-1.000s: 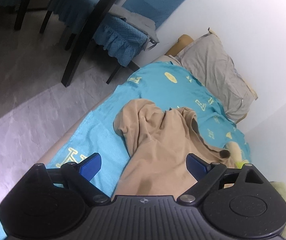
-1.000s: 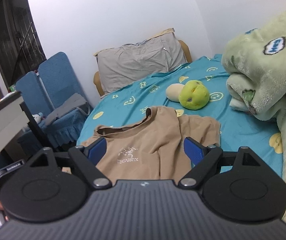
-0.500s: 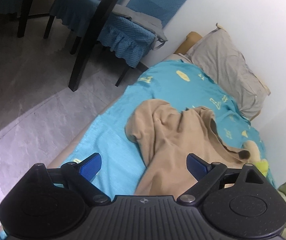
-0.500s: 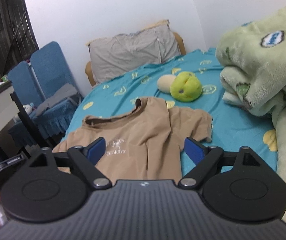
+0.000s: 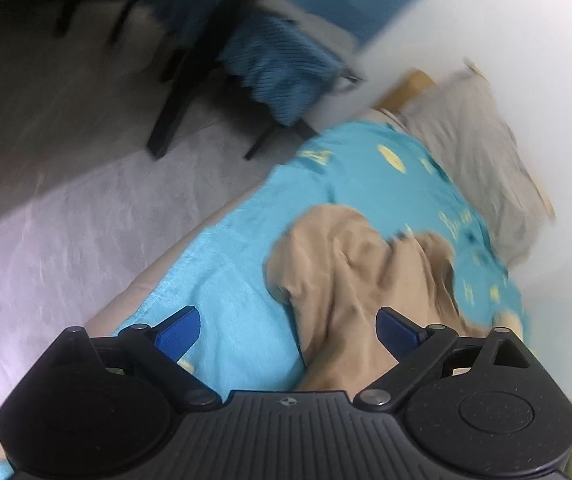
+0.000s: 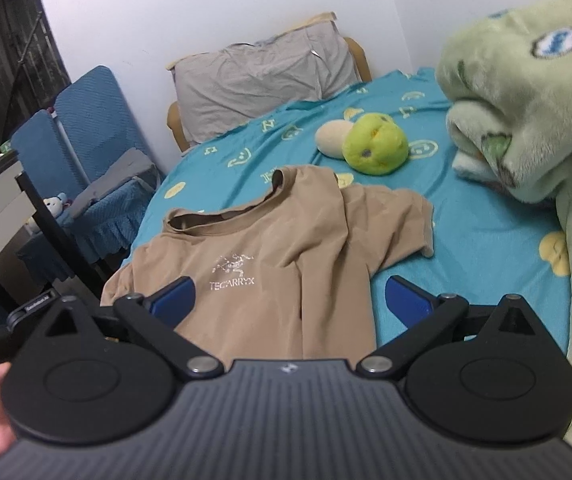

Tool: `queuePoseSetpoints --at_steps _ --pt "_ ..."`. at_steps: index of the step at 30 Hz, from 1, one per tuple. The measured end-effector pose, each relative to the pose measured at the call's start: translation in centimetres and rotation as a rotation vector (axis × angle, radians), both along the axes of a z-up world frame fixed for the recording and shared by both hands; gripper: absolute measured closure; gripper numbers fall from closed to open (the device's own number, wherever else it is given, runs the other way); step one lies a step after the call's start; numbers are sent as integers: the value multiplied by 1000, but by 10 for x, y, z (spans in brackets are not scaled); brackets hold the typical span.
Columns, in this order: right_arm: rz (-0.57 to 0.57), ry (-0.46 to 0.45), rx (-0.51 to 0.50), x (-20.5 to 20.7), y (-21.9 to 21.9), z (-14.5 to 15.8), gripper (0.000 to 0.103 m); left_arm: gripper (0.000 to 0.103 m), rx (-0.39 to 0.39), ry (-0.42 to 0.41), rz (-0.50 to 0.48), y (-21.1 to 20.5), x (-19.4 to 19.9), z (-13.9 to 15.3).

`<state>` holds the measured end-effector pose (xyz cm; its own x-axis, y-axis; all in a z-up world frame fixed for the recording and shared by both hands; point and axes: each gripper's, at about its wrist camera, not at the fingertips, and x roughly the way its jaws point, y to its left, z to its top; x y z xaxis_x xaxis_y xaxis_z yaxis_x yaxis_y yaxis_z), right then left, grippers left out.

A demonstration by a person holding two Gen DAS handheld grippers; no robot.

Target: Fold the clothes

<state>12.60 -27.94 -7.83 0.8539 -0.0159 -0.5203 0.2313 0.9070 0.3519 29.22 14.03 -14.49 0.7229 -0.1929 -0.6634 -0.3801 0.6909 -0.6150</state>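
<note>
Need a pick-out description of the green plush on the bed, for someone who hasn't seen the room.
Start at the bed with the blue sheet. Beyond the tan shirt, towards the grey pillow, lie two round plush toys, touching. The green plush is the bright lime one; its neighbour is pale cream.

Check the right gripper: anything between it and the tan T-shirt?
Nothing visible. The right gripper, jaws opening and empty, hovers just short of the tan T-shirt. The green plush and blanket lie beyond and aside.

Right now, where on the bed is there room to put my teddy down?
Bare blue sheet shows between the tan T-shirt and the green blanket, and between the shirt's collar and the grey pillow. It is crowded by the green plush toy.
</note>
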Motion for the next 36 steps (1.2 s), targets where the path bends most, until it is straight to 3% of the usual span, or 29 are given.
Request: queuePoseSetpoints --at_steps 3,8,11,13,15,16,17,18,22,24,27,29,31,33,36 --pt "-20 13 38 3 -8 -5 0 15 -138 -8 48 10 13 -17" --pt "-51 33 99 16 -23 -16 0 21 -180 -87 33 6 30 -26" --pt "-59 53 121 27 -27 -25 0 31 -208 -115 1 0 46 -32" --pt "-61 64 131 33 -30 -30 0 41 -218 -129 -3 -3 56 -36" --pt "-67 75 141 37 -32 -35 0 67 -226 -128 9 -7 67 -39" --pt "-69 80 144 39 -33 -37 0 75 -224 -124 21 -7 70 -40" --pt "-72 85 149 41 -34 -39 0 95 -216 -123 33 -7 72 -40" --pt "-76 90 154 42 -35 -41 0 98 -196 -132 40 -6 73 -36" --pt "-97 90 168 42 -39 -42 0 100 -64 -213 49 1 76 -5" --pt "-112 82 168 41 -42 -42 0 100 41 -228 49 4 83 13" --pt "-132 75 166 40 -47 -41 0 100 248 -160 55 -1 100 25" --pt "-134 76 163 41 -48 -42 0 100 323 -89 10 -7 111 18" --pt "-125 78 154 43 -47 -42 0 99 321 -56 -43 -9 109 13" --pt "-112 75 136 44 -44 -41 0 89 298 -39 -120 -11 95 15" --pt "-86 62 119 44 -40 -36 0 76 354 -8 -246 -22 59 32"
